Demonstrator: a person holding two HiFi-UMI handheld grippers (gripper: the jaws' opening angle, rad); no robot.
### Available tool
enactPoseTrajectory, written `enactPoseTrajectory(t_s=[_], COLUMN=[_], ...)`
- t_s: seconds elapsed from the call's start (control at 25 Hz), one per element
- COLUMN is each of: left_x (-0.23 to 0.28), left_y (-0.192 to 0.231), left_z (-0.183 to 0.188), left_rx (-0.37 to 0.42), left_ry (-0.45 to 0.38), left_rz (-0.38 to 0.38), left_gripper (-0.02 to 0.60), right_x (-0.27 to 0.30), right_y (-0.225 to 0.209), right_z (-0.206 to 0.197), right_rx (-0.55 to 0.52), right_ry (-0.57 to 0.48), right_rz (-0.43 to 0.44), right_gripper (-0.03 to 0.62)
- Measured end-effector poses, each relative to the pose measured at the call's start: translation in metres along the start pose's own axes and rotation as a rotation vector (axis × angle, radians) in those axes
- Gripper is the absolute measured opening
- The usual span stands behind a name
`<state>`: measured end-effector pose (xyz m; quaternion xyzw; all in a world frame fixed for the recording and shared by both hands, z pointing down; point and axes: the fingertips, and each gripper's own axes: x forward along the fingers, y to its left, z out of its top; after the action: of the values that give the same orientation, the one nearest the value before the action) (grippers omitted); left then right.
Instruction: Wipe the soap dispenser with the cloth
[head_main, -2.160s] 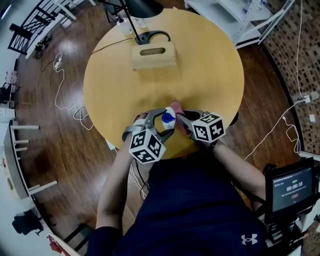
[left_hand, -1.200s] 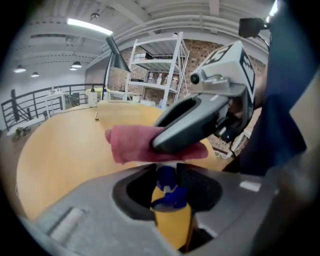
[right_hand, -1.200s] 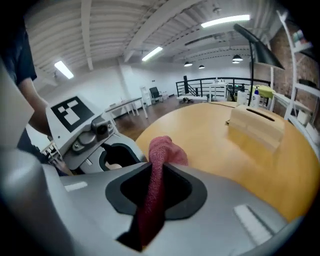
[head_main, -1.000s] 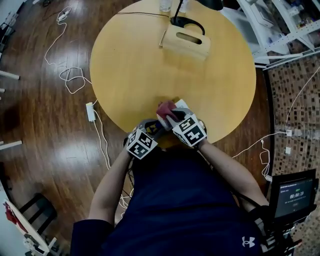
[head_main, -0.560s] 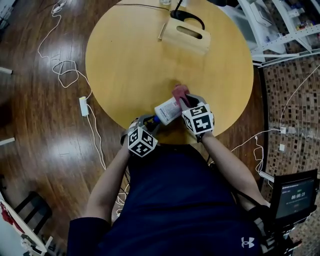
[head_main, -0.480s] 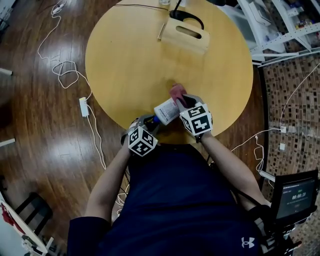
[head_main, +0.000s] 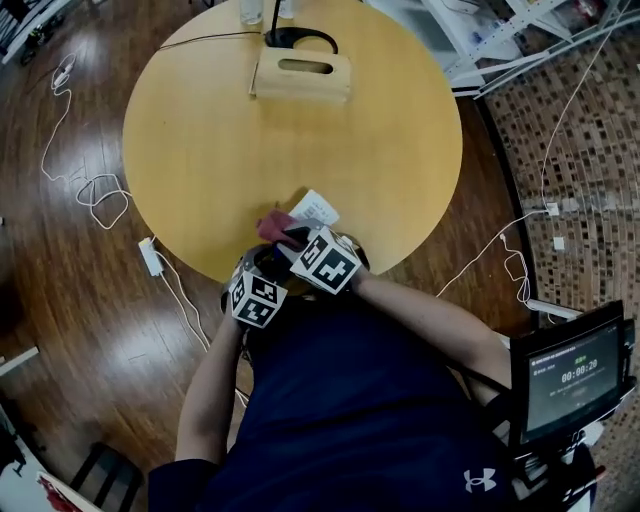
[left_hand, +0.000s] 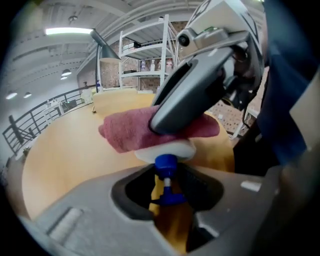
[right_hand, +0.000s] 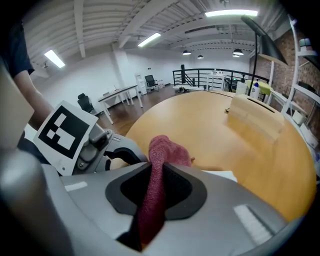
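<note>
In the head view the white soap dispenser (head_main: 314, 208) lies tilted above the near edge of the round wooden table (head_main: 200, 150). My left gripper (head_main: 268, 262) is shut on its blue pump (left_hand: 166, 165), whose neck sits between the jaws. The white bottle body (left_hand: 165, 150) points away from it. My right gripper (head_main: 291, 237) is shut on the red cloth (right_hand: 152, 200) and presses the cloth (left_hand: 127, 132) onto the bottle close to the pump end. From the right gripper's view, a corner of the bottle (right_hand: 221, 175) shows beside the cloth.
A wooden tissue box (head_main: 300, 76) and a black lamp base (head_main: 300, 40) stand at the table's far side. Cables (head_main: 90, 190) lie on the wooden floor to the left. A screen (head_main: 570, 375) stands at the lower right, with shelving (head_main: 470, 30) behind the table.
The right gripper has slid the cloth along the bottle from its far end towards the pump end. The left gripper keeps its hold on the pump. The head camera has shifted.
</note>
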<state>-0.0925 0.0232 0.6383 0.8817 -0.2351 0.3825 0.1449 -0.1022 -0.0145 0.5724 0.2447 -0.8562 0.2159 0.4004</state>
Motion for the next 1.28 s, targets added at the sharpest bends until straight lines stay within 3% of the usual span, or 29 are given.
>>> enactPoseTrajectory(t_s=[0.32, 0.44, 0.56, 0.76, 0.88, 1.0, 1.28], left_x=[0.007, 0.005, 0.003, 0.000, -0.001, -0.005, -0.004], left_y=[-0.002, 0.000, 0.001, -0.001, -0.001, -0.001, -0.002], left_z=[0.001, -0.003, -0.005, -0.008, -0.007, -0.009, -0.011], left_rx=[-0.022, -0.023, -0.019, -0.084, -0.095, -0.093, -0.095], left_ry=[0.046, 0.064, 0.089, 0.094, 0.092, 0.091, 0.092], left_rz=[-0.012, -0.007, 0.001, -0.006, -0.006, 0.009, 0.022], left_gripper=[0.146, 0.146, 0.146, 0.146, 0.146, 0.146, 0.146], right_x=[-0.021, -0.032, -0.030, -0.013, -0.009, -0.007, -0.037], right_y=[-0.102, -0.117, -0.095, 0.001, 0.021, 0.004, -0.093], right_z=[-0.035, -0.038, -0.037, -0.019, -0.018, -0.029, -0.052], right_rx=[0.219, 0.235, 0.190, 0.038, -0.024, 0.027, 0.201], right_ry=[-0.034, -0.047, -0.078, -0.133, -0.134, -0.146, -0.158], right_rz=[-0.225, -0.293, -0.257, 0.000, 0.051, 0.019, -0.214], right_gripper=[0.067, 0.067, 0.069, 0.069, 0.069, 0.068, 0.067])
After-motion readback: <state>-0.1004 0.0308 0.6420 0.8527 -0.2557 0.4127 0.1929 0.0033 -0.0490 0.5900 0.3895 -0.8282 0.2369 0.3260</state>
